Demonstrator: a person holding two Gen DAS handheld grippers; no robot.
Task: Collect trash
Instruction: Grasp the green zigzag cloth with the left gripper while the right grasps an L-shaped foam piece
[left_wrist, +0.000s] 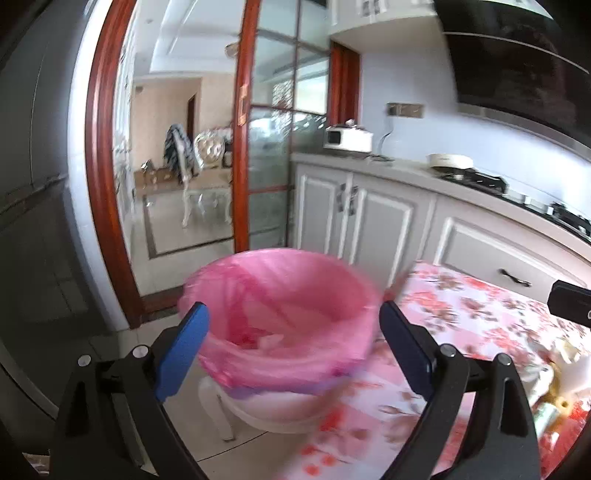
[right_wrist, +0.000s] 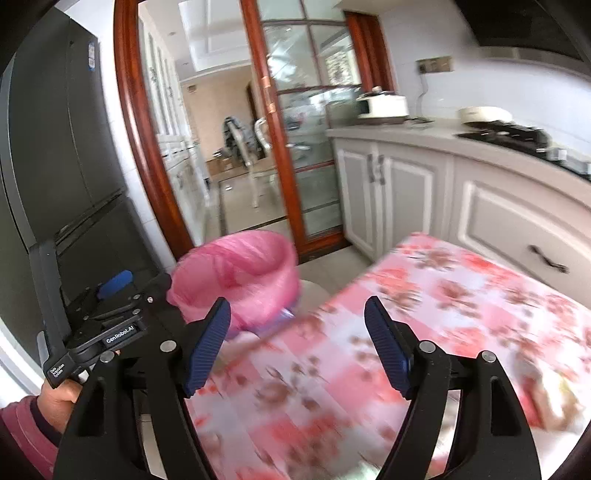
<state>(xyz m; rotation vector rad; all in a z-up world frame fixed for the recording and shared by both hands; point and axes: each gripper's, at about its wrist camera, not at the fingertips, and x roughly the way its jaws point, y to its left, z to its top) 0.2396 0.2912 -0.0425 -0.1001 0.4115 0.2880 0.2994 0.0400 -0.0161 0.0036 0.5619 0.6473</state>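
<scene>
The left gripper (left_wrist: 293, 336) hangs spread and empty above the pink-lined bin (left_wrist: 280, 314), angled downward. The right gripper (right_wrist: 297, 343), also spread and empty, tilts over the floral table (right_wrist: 461, 295) beside that bin.

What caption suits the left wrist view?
Open left claw faces a pink-lined trash bin beside a floral-clothed table.

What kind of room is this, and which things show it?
Most likely a home kitchen. A gas stove with a pan sits on the counter above white cabinets, and a tall dark refrigerator stands by the glass door.
</scene>
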